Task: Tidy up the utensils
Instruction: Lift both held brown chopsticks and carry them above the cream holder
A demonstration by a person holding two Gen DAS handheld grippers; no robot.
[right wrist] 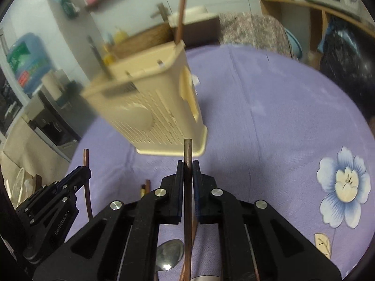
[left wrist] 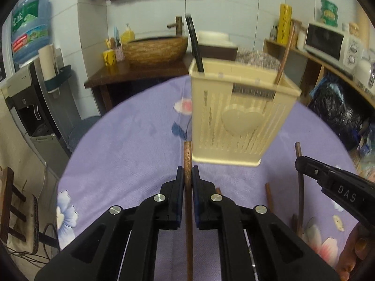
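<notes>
My left gripper [left wrist: 187, 173] is shut on a brown wooden chopstick [left wrist: 187, 157] whose tip pokes out past the pads. Just ahead stands a cream slotted utensil holder [left wrist: 241, 117] with a heart on its front. It holds a black handle [left wrist: 194, 44] and a brown chopstick [left wrist: 284, 56]. My right gripper [right wrist: 188, 171] is shut on another brown chopstick [right wrist: 188, 154], raised over the cloth before the holder [right wrist: 150, 107]. Each gripper shows in the other's view: the right gripper [left wrist: 302, 161] and the left gripper [right wrist: 82, 173]. A metal spoon [right wrist: 170, 254] lies under the right gripper.
A purple floral tablecloth [left wrist: 131, 145] covers the round table. Loose chopsticks [left wrist: 269, 196] lie on it near the front. Behind are a wooden basin [left wrist: 154, 49], a water bottle [left wrist: 30, 28] on a dispenser, a microwave [left wrist: 328, 42] on a shelf and black bags [left wrist: 335, 107].
</notes>
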